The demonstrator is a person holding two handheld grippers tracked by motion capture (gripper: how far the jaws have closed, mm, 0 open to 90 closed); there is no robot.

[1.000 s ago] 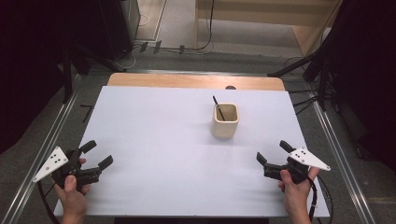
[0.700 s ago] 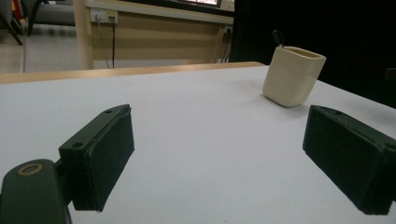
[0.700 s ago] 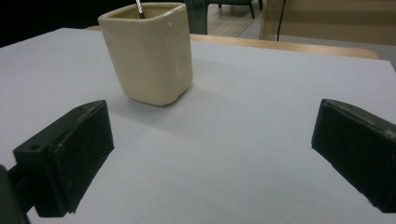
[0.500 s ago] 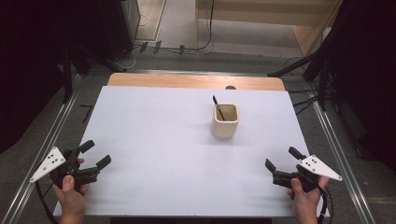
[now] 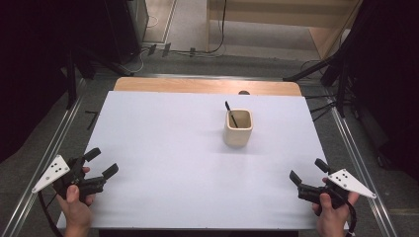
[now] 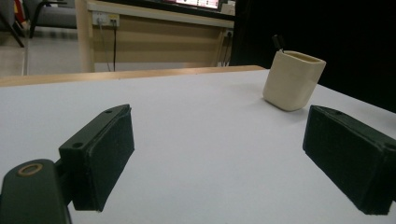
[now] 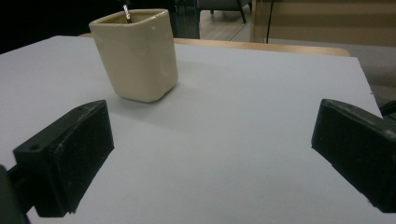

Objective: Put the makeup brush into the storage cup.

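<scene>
The table (image 5: 163, 148) is the largest thing here: a broad white top with a strip of bare wood along its far edge, standing amid dark equipment and loose cables on the floor. On it, right of centre and toward the far side, stands a cream cup (image 5: 238, 127) with squared sides and rounded corners, upright, well apart from both hands. A thin black stick (image 5: 230, 112) leans inside the cup, its tip rising above the rim at the back left corner.

The step in hand looks like an approach to the cup from rest. To do it well, I would judge that the nearer right hand should travel forward and inward, keep its jaws level with the cup's middle, and straddle two flat opposite walls rather than a corner, closing gently so the cup neither tips nor slides. The stick's protruding tip is best avoided.

The left hand-held gripper (image 5: 101, 163) sits at the near left corner, jaws spread wide, holding nothing, with only table between its pads. The right hand-held gripper (image 5: 309, 171) sits at the near right corner, equally wide apart and empty, pointed roughly toward the cup.
</scene>
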